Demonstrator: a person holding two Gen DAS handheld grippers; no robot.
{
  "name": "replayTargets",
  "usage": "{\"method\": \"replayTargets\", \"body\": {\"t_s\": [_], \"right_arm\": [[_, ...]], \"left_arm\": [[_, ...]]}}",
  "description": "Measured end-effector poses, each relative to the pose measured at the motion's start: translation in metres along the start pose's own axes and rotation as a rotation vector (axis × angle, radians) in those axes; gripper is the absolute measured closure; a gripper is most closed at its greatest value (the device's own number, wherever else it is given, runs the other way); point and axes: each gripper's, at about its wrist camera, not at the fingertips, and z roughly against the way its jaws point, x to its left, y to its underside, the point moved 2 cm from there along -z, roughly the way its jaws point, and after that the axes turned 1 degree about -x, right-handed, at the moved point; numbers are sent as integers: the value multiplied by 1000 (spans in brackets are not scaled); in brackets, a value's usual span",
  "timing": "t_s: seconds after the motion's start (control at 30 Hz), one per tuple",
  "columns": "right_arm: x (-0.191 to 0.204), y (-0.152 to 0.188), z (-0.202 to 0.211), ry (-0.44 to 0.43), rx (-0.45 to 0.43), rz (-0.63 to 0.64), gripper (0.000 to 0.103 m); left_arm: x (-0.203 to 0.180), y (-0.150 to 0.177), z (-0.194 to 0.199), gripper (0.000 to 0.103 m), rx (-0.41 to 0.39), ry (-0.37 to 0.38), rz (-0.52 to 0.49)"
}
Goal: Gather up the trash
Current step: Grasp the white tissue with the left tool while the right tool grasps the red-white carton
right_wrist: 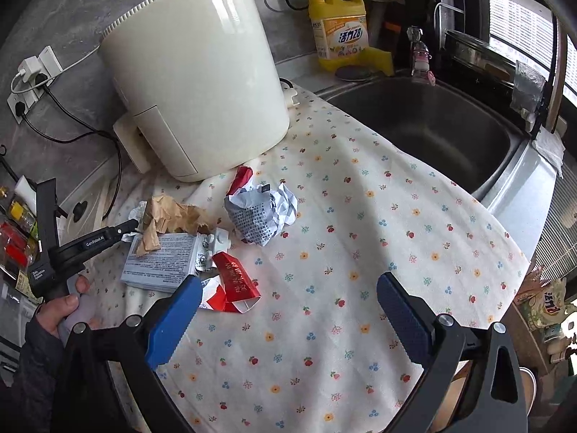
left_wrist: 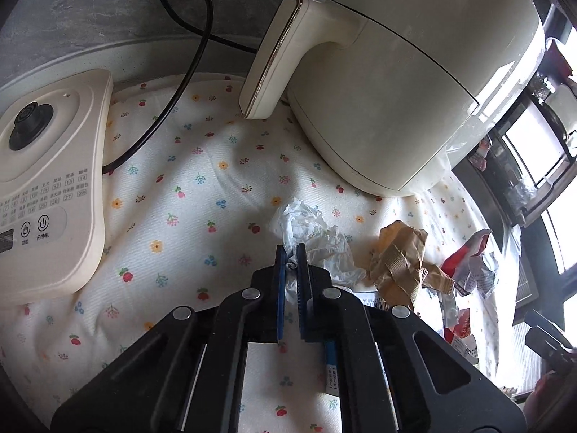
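Two blue fingers [left_wrist: 302,263] of the left gripper [left_wrist: 291,252] are pinched tight on a corner of the white crumpled tissue [left_wrist: 313,238], low in the middle of the left wrist view. The tissue lies on the flowery cloth [left_wrist: 187,195] that covers the worktop. Just to its right sits a brown crumpled paper [left_wrist: 400,256], and past that, near the right edge, a red and white wrapper [left_wrist: 468,263]. A big cream pot [left_wrist: 414,83] fills the upper right of this view, and its handle [left_wrist: 274,57] sticks out toward the middle top. A cream base with buttons [left_wrist: 50,180] lies at the left, and a black cord [left_wrist: 187,57] runs down past it.

In the right wrist view, the right gripper [right_wrist: 288,310] has its blue fingers [right_wrist: 173,321] spread wide, with nothing between them but cloth. It hangs low in the frame. Just up and left of its left finger lies a red wrapper [right_wrist: 236,281], and it may be touching the finger, but I cannot tell for sure. Next to that is a flat printed box [right_wrist: 162,263]. A crumpled printed paper [right_wrist: 263,216] sits in the middle of the frame, near the foot of the pot. A person's hand [right_wrist: 68,306] holds the left gripper at the left edge. The dark sink [right_wrist: 432,133] is at the upper right, with a yellow soap bottle [right_wrist: 339,25] at the top.
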Motion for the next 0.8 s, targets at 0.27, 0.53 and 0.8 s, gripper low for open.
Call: {"method": "replayTargets", "body": {"t_s": [0.27,0.53,0.8], "right_arm": [[25,8,-24,-53,58,72,14],[51,15,-53,-88,110,180,11],[37,14,-52,-141,119,150,67]], "left_arm": [[11,13,43,97,-46,4,25],[30,28,78,97,-74,-26,71],[16,40,100,97,-104,-23,58]]}}
